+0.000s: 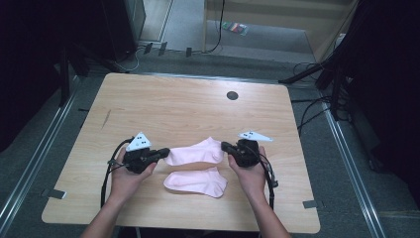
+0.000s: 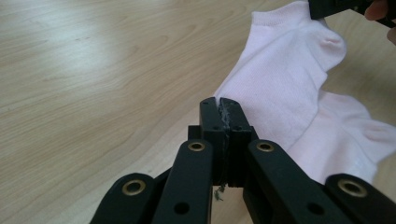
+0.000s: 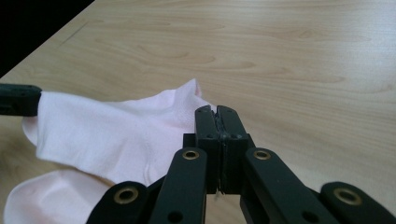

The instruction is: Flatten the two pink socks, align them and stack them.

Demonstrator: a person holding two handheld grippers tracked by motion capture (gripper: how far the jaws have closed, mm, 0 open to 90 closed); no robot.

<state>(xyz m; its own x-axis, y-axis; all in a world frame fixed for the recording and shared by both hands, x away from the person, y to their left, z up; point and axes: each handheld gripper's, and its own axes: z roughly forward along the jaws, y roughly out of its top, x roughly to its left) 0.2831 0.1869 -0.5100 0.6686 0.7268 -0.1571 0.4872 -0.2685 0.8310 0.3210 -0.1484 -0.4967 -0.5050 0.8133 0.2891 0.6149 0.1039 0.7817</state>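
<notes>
A: Where is the upper pink sock [image 1: 194, 151]?
B: Stretched between both tongs, above the lower pink sock [image 1: 196, 181].
A: Jaw state?
B: Left gripper [image 1: 162, 154] clamped on one end; right gripper [image 1: 225, 146] clamped on the other.

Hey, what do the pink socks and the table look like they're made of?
Socks: soft knit fabric, probably cotton blend, matte; fine ribbing shows and the cloth drapes and creases in the left gripper view. Table: wood or wood-look laminate, I can't tell which; pale grain lines with a slight sheen under the light.
</notes>
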